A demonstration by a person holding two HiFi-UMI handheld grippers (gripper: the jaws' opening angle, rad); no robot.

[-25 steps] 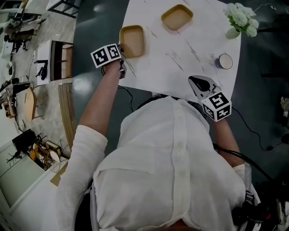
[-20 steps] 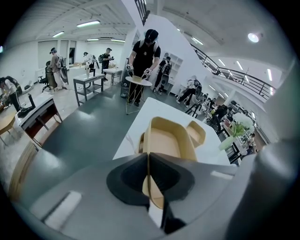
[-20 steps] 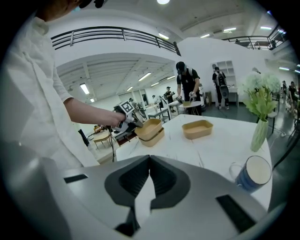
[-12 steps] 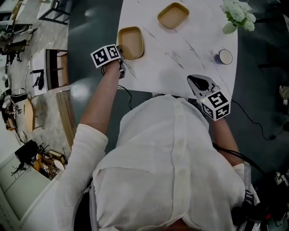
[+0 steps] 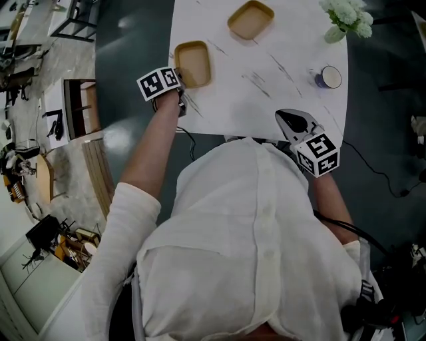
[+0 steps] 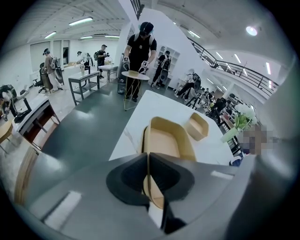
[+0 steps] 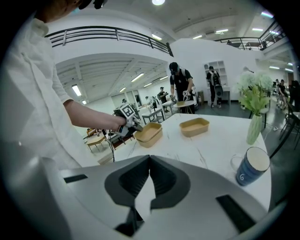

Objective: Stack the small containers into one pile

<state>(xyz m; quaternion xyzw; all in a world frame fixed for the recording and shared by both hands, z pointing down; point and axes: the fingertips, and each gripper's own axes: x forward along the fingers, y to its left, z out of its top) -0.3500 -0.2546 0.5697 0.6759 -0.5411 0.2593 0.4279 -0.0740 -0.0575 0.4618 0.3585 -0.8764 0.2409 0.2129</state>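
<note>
Two tan containers lie on the white table (image 5: 266,100). The nearer container (image 5: 193,64) (image 6: 163,139) (image 7: 149,132) sits by the table's left edge. My left gripper (image 5: 179,81) (image 6: 149,165) is shut on its near rim, and the thin tan rim shows between the jaws. The second container (image 5: 250,18) (image 6: 197,125) (image 7: 194,126) rests apart from it, farther back. At the table's near edge my right gripper (image 5: 293,120) (image 7: 150,161) stays shut, holding nothing.
A blue mug (image 5: 328,77) (image 7: 250,166) stands at the table's right side. A vase of white flowers (image 5: 345,16) (image 7: 254,101) is at the far right corner. Dark floor surrounds the table; other people and tables are far off.
Only the head view has shifted slightly. Both grippers and both containers keep their places.
</note>
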